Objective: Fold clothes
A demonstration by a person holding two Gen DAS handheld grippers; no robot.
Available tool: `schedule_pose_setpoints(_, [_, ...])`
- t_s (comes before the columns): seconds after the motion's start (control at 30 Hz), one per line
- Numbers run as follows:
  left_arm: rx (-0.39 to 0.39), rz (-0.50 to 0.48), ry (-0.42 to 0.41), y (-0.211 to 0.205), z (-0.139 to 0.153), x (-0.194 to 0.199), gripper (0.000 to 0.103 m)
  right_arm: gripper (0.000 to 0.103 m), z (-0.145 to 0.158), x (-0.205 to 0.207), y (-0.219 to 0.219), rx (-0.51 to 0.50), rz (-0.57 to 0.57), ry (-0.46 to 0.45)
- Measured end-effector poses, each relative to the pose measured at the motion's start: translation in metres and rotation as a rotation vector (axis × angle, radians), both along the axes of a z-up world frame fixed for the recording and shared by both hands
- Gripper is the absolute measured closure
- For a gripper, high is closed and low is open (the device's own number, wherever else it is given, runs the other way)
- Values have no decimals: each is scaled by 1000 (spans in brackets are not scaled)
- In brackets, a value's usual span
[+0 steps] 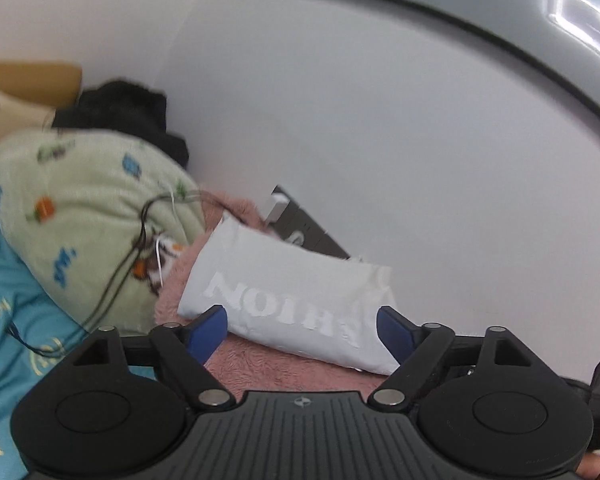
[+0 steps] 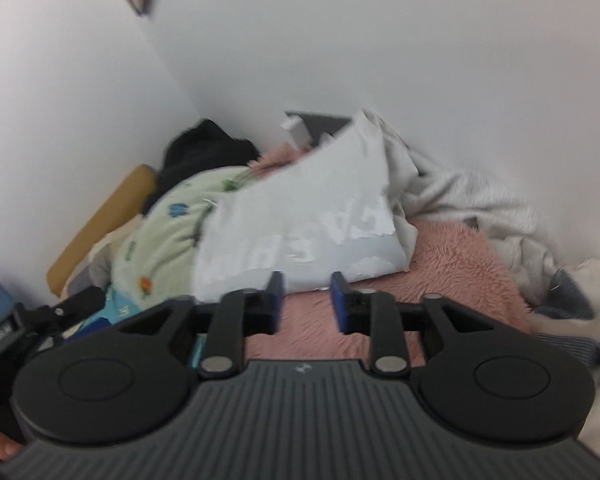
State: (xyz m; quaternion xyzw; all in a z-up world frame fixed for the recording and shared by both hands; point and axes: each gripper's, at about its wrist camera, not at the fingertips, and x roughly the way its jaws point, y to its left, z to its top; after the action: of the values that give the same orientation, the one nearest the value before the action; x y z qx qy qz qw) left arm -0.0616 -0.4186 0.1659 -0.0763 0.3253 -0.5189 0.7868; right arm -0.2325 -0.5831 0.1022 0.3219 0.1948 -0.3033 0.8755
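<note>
Left wrist view
My left gripper: at the lower middle of the frame, its blue pads stand wide apart and nothing is pressed between them.
White folded garment: it lies just beyond my pads, in the middle of the frame, on the pink fluffy blanket; white letters on it read upside down.
Green patterned pillow: at the left, touching the left edge of the pink blanket; dark thin cables run over it.
Black cloth: behind the pillow, in the corner against the white wall.
Teal sheet: at the lower left, with pale letters printed on it.

Right wrist view
My right gripper: at the lower middle, the pads are partly apart and they hold nothing.
White folded garment: just above my pads in the middle; its near edge lies on the pink fluffy blanket, its far corner is lifted up.
Green patterned pillow: left of the garment, partly hidden by it.
Pile of pale clothes: at the right, against the wall, behind the pink blanket.
My left gripper: only its black side shows at the left edge.
</note>
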Motion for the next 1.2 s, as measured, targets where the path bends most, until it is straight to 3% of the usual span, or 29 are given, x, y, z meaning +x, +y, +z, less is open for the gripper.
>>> schedule_pose_setpoints(0.07, [-8, 0, -71, 15, 18, -25, 6, 21, 18, -15, 19, -61, 22, -21])
schedule_pose_setpoints(0.1, [-18, -4, -112, 20, 23, -36, 1, 21, 26, -24, 30, -105, 32, -26])
schedule_pose_setpoints(0.2, [-27, 8, -221, 37, 36, -72, 0, 21, 41, -41, 59, -210, 61, -29])
schedule_pose_setpoints(0.37, [-57, 17, -328, 59, 28, -111, 0, 21, 45, -68, 97, -313, 77, -62])
schedule_pose_setpoints(0.7, [-113, 128, -415, 110, -5, -130, 0, 21, 15, -85, 142, -504, 45, -77])
schedule_pose_setpoints(1.0, [-109, 164, -461, 127, -22, -128, 0, 21, -8, -66, 160, -600, 20, -108])
schedule_pose_setpoints(1.2, [-84, 187, -478, 130, -32, -122, 0, 21, -14, -47, 160, -609, 21, -85])
